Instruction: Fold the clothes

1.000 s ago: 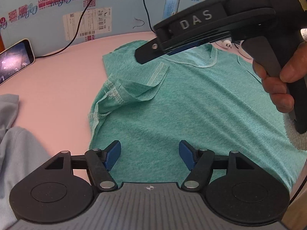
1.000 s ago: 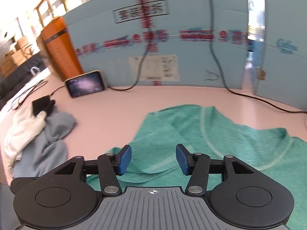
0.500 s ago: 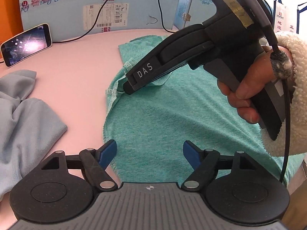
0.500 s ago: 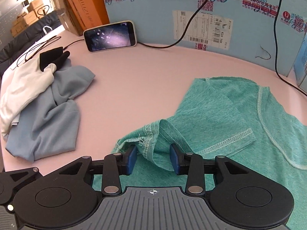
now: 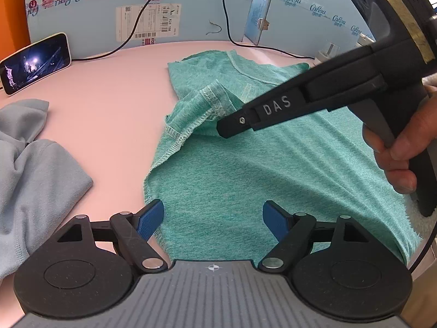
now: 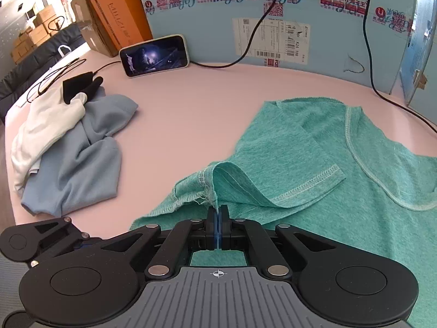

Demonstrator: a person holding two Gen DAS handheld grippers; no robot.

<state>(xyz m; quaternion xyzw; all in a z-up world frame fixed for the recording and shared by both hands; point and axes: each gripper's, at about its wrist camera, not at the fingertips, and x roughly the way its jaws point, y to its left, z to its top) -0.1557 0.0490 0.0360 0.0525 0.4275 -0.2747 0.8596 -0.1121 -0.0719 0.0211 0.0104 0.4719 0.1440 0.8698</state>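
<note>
Left wrist view: the left gripper (image 5: 213, 217) is opening, jaws wide and empty, over the hem of the teal knit T-shirt (image 5: 245, 169) on the pink table (image 5: 109, 114).

Right wrist view: the right gripper (image 6: 217, 214) pinches the shirt's bunched sleeve seam (image 6: 210, 188) at twelve o'clock; a crumpled grey-blue garment (image 6: 82, 153) lies at ten o'clock.

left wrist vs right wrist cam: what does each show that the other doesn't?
Left wrist only: the open left claw over the shirt's lower edge, the right claw's body from outside, and the hand holding it.
Right wrist only: the right claw shut on the bunched sleeve, plus a white garment and orange box.
Both: green T-shirt, grey-blue garment, phone, pink table.
</note>
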